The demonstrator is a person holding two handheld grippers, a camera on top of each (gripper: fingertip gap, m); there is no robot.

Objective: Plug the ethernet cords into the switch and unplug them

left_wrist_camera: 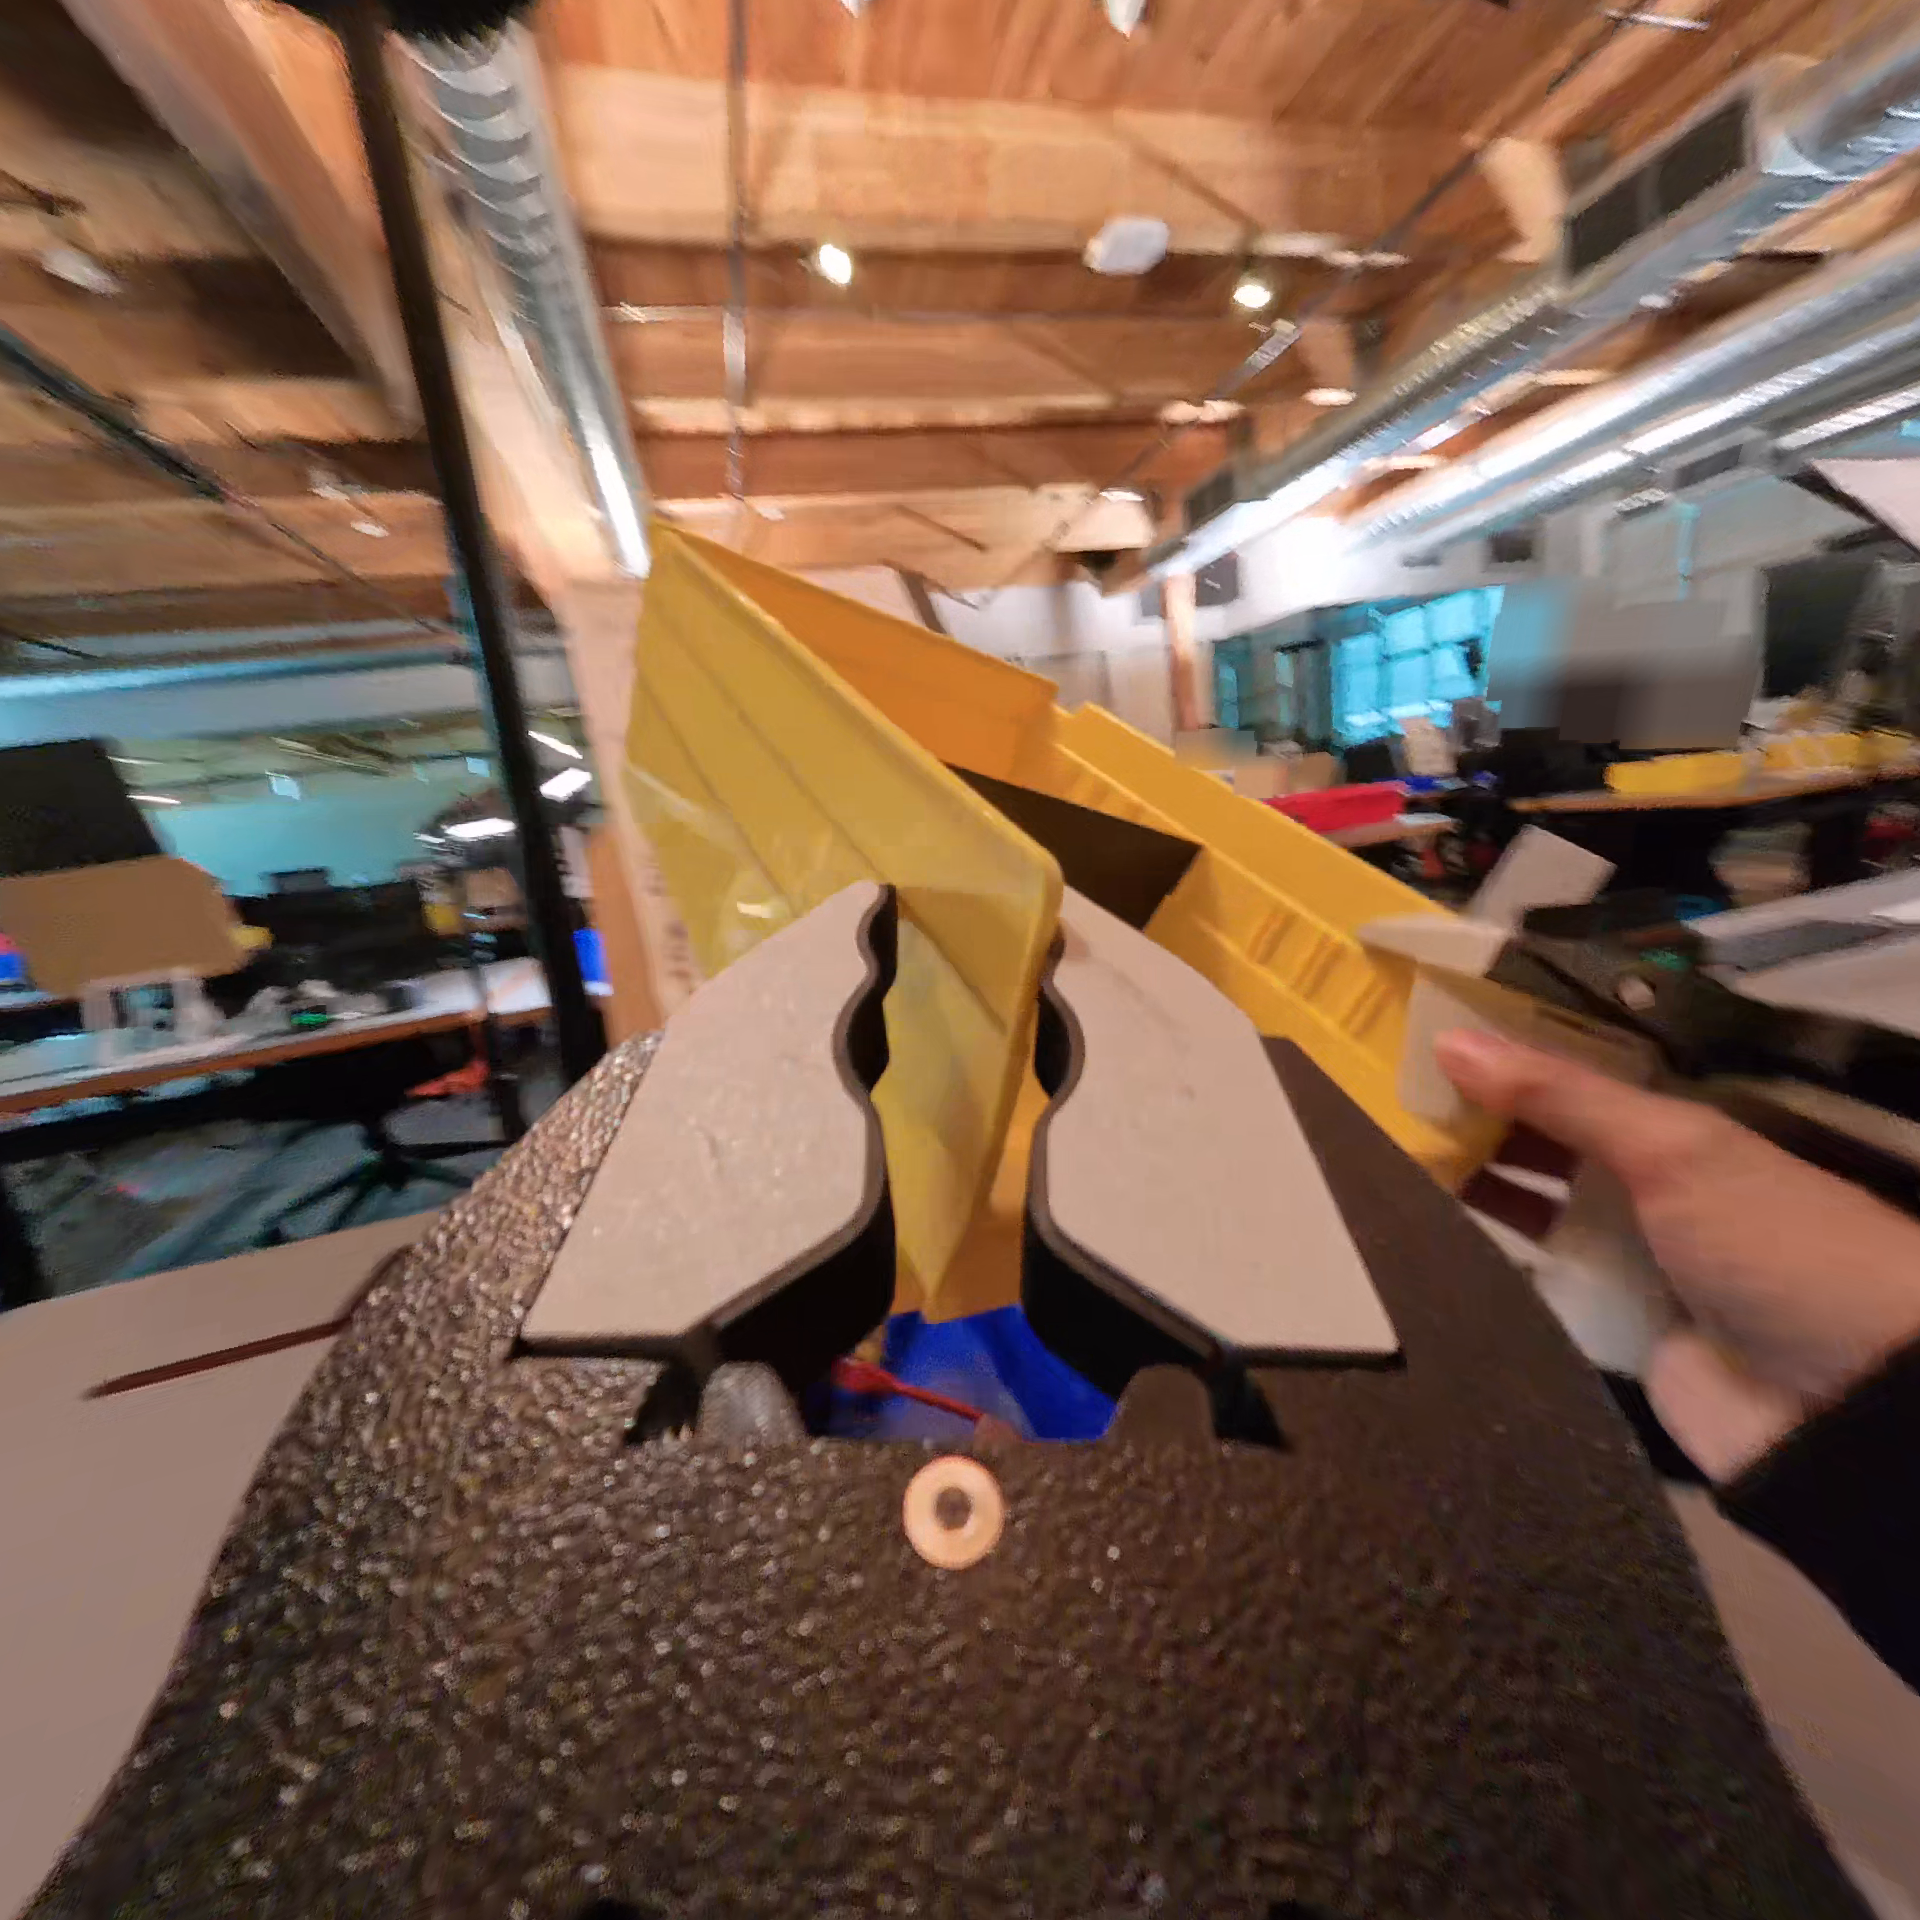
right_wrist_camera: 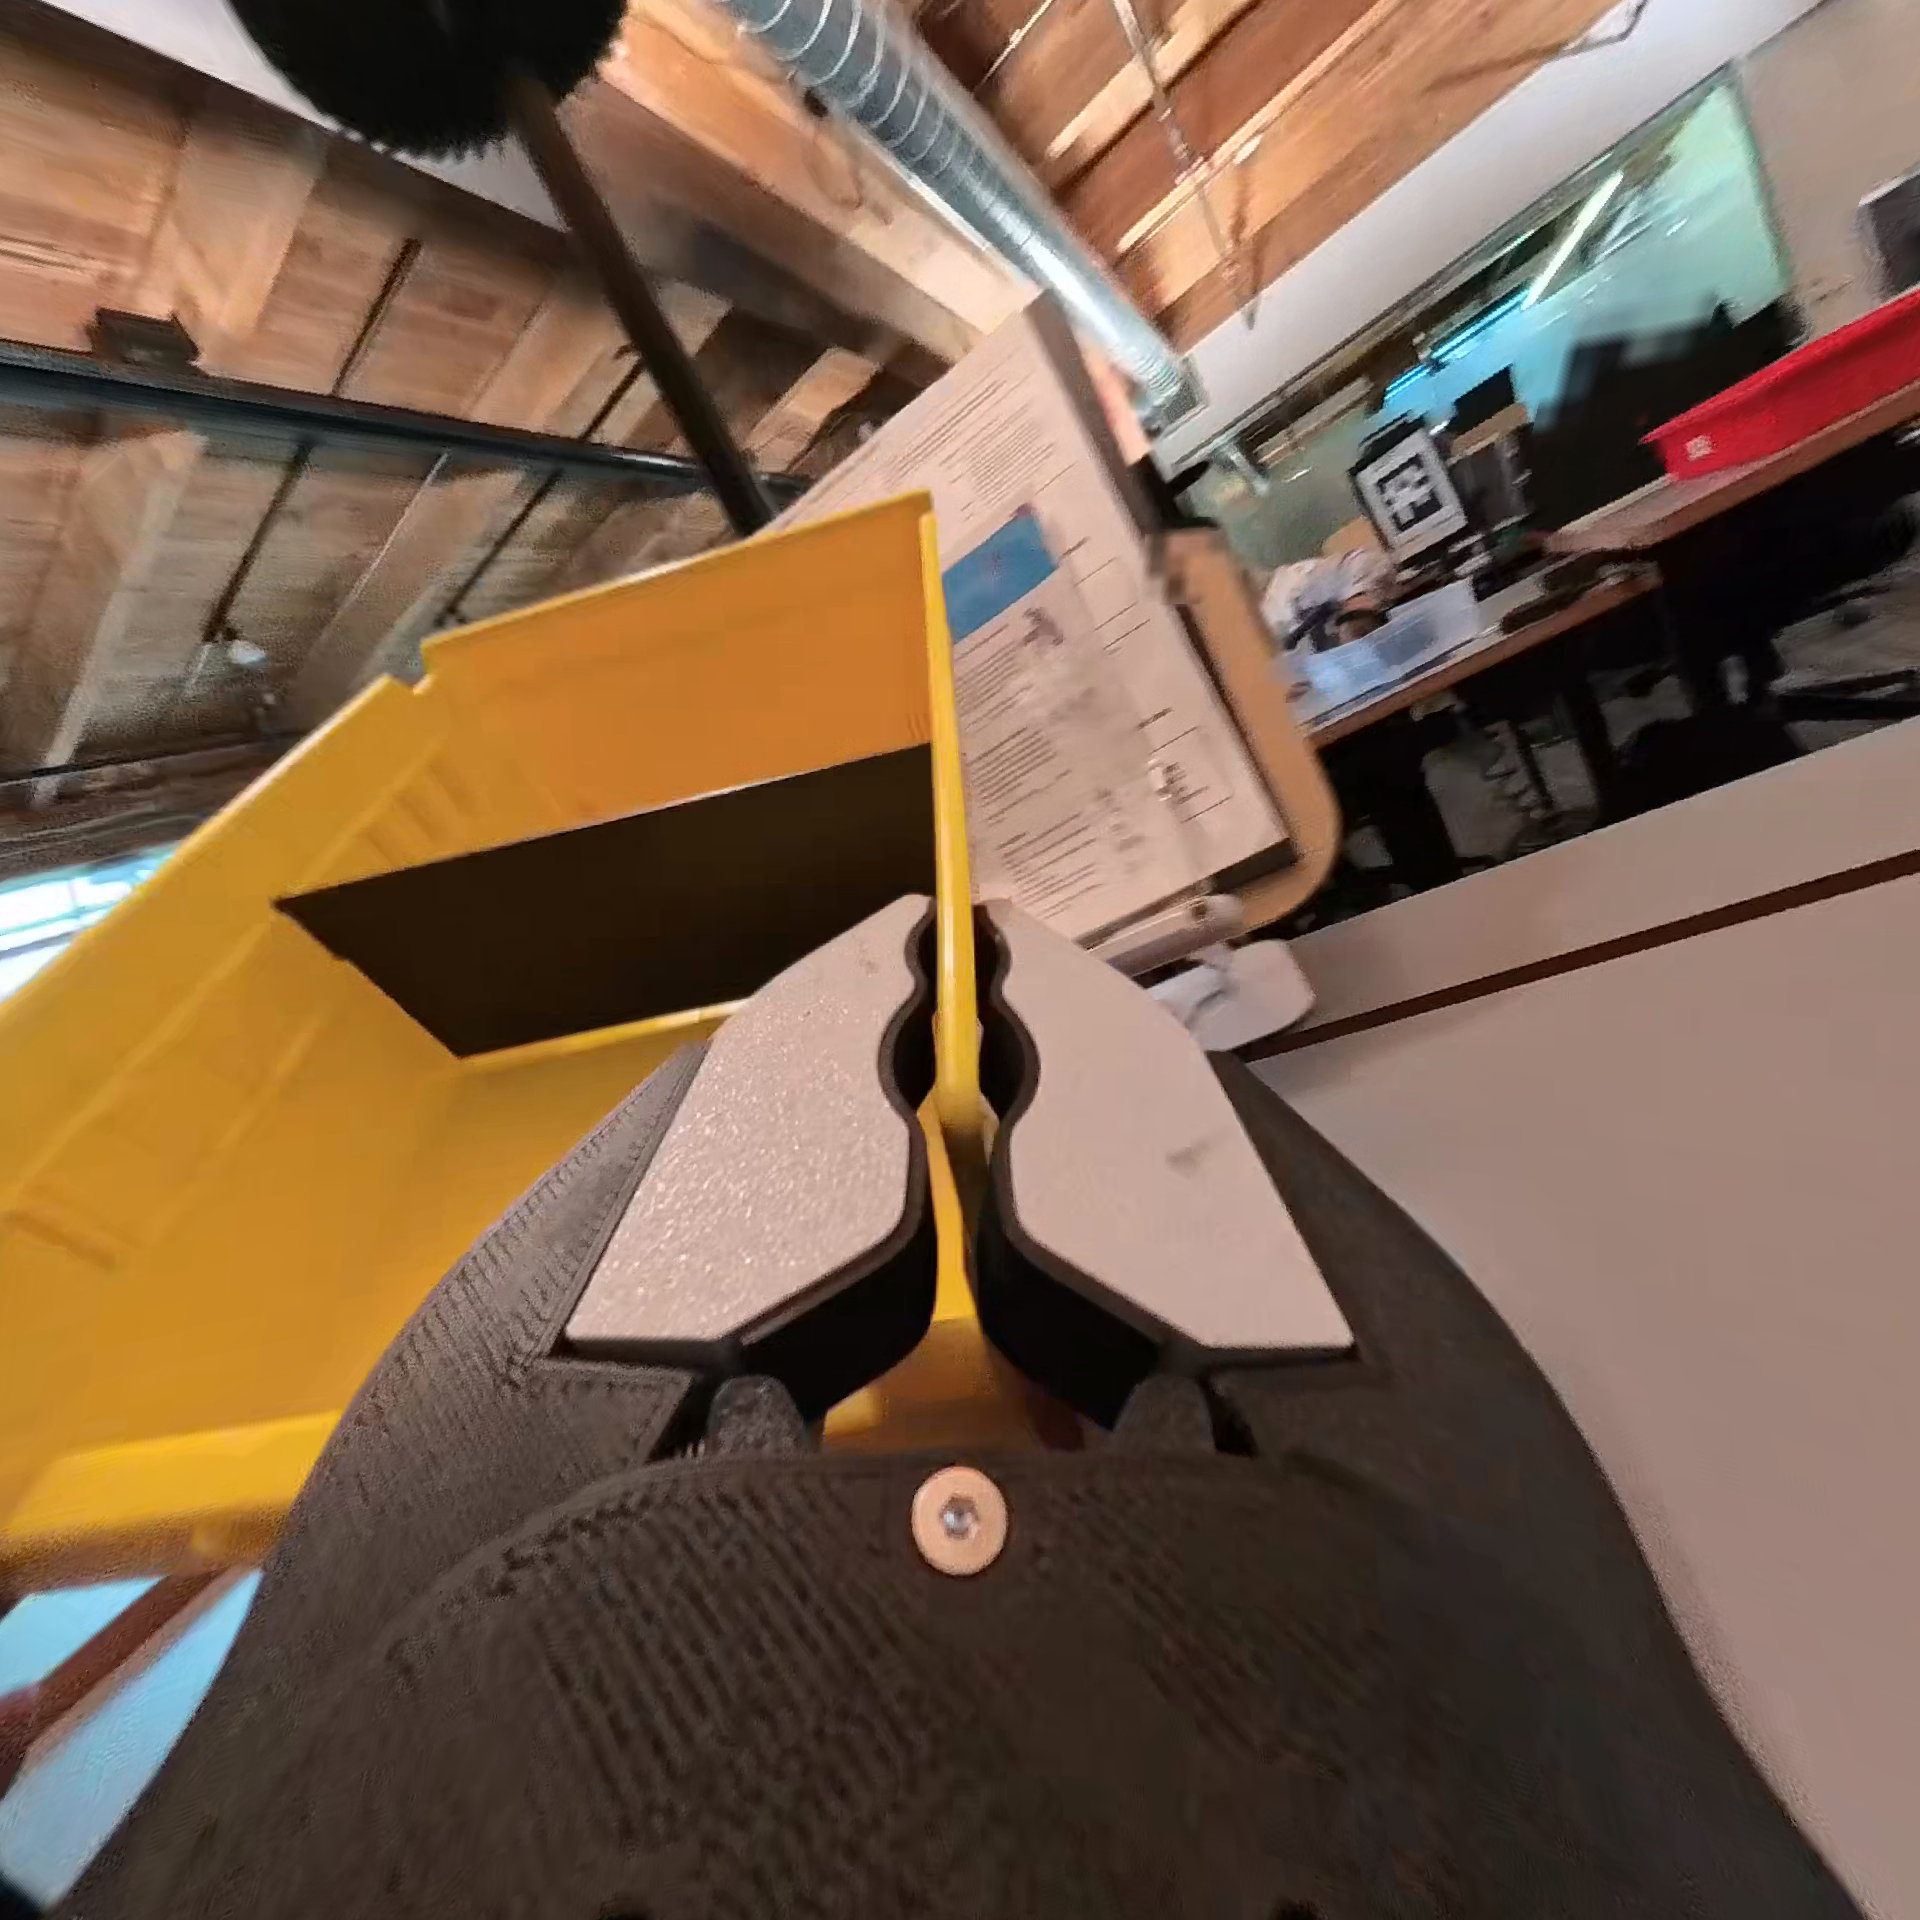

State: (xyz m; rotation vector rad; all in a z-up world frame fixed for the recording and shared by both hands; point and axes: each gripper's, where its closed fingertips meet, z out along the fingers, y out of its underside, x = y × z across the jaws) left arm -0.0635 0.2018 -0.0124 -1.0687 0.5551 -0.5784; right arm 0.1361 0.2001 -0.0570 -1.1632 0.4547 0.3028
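A yellow plastic bin is held up and tilted between both grippers. My left gripper is shut on one wall of it. My right gripper is shut on the thin edge of another wall of the bin; it also shows in the left wrist view, held by a person's hand. A black flat panel lies against the bin's inside. Below the left gripper, something blue and a red cord-like piece show through the gap. No switch is in view.
A white table lies below and to the right. A black pole rises on the left. A board with papers stands behind the bin. Far desks carry a red tray and clutter.
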